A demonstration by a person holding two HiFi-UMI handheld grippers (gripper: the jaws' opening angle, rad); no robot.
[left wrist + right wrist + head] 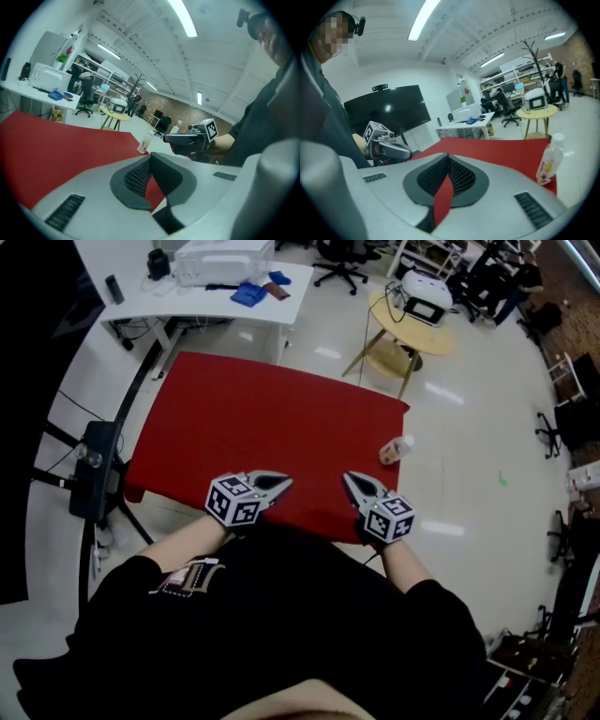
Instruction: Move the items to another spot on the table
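Observation:
A small clear bottle (397,450) with a white cap and pinkish label stands at the right edge of the red table (262,427). It also shows in the left gripper view, bottle (145,142), and in the right gripper view, bottle (548,159). My left gripper (281,482) and right gripper (349,479) hover side by side over the table's near edge, close to my body. Both are shut with nothing between the jaws. The bottle lies ahead and to the right of the right gripper, apart from it. Seen from their own cameras, the left gripper (150,158) and right gripper (448,157) have their tips together.
A black stand (94,470) sits by the table's left side. Behind the table are a white desk (206,292) with a printer and blue items, and a round wooden table (408,329) carrying an appliance. Office chairs (342,263) stand further back.

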